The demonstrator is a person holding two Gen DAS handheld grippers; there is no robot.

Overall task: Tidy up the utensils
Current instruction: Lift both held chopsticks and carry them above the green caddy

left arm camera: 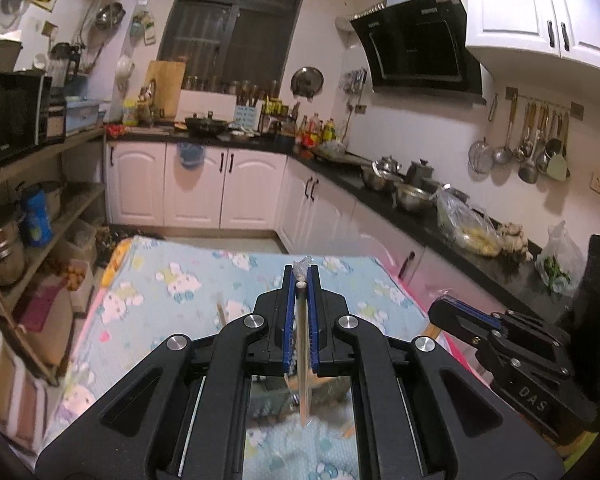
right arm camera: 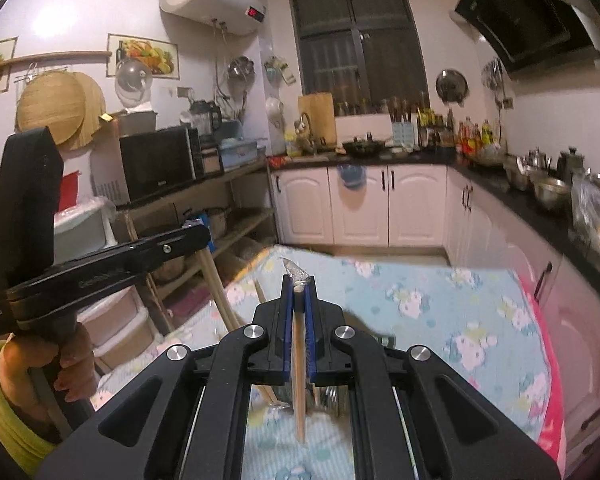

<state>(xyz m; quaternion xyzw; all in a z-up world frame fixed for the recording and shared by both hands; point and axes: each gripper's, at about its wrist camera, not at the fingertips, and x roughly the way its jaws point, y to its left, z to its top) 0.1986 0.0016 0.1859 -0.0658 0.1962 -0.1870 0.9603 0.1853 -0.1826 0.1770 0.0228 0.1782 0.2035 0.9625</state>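
Kitchen bg blurry; both grippers [left arm camera: 301, 280] [right arm camera: 299, 286] clamp chopsticks [left arm camera: 302, 360], tips wrapped.

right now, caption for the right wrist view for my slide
Right claw shut on pale wooden chopsticks above the blue cartoon-print tablecloth, left claw raised alongside.

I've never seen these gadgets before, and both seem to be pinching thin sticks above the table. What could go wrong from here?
1. Each hand-held gripper, left and right, clamps wrapped chopsticks only near their tops; the long hanging ends could swing or slip out.
2. The two grippers are close together and could bump.
3. A loose chopstick on the cartoon tablecloth could be knocked off.
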